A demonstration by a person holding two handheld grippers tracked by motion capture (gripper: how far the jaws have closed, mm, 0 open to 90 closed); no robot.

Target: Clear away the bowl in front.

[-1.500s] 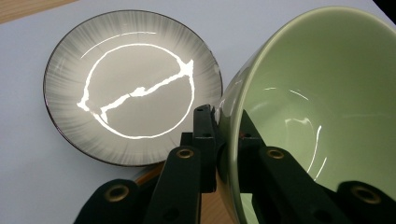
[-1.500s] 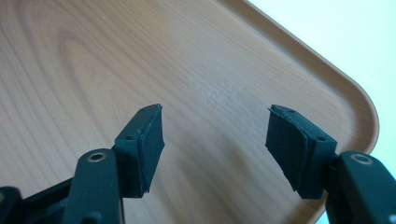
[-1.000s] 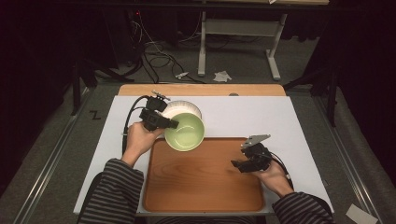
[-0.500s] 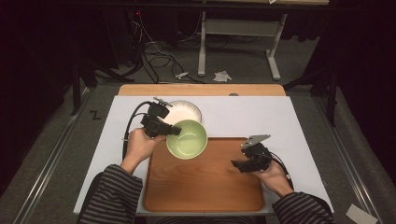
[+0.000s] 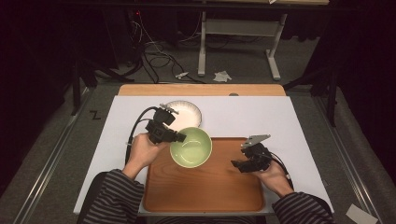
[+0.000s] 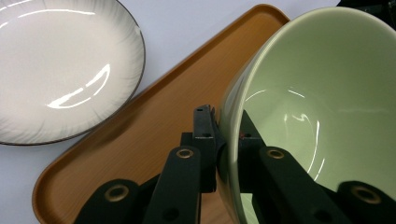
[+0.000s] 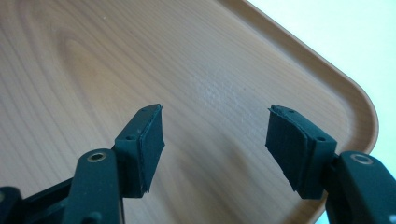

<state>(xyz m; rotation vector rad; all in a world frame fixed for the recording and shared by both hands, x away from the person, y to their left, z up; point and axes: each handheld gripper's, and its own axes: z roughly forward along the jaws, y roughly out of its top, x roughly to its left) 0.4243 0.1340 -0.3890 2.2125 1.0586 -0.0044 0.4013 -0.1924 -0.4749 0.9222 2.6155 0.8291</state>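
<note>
A pale green bowl (image 5: 191,147) hangs over the far left part of the wooden tray (image 5: 205,189), held by its left rim. My left gripper (image 5: 180,136) is shut on that rim, one jaw inside the bowl (image 6: 322,93) and one outside. A white plate (image 5: 186,112) with a dark edge lies on the white mat beyond the tray's corner; the left gripper view shows the plate (image 6: 65,70) at upper left. My right gripper (image 5: 236,164) hovers open just above the tray's right side, nothing between its fingers (image 7: 147,140), bare tray wood (image 7: 93,60) below.
The tray sits on a white mat (image 5: 280,116) over a wooden table. Beyond the far table edge are cables (image 5: 154,42) and a desk frame (image 5: 238,28) on the floor. Striped sleeves (image 5: 112,198) come in at the bottom.
My left gripper has carried the bowl right and toward me, from over the plate to over the tray's far left corner. The right gripper has stayed put.
</note>
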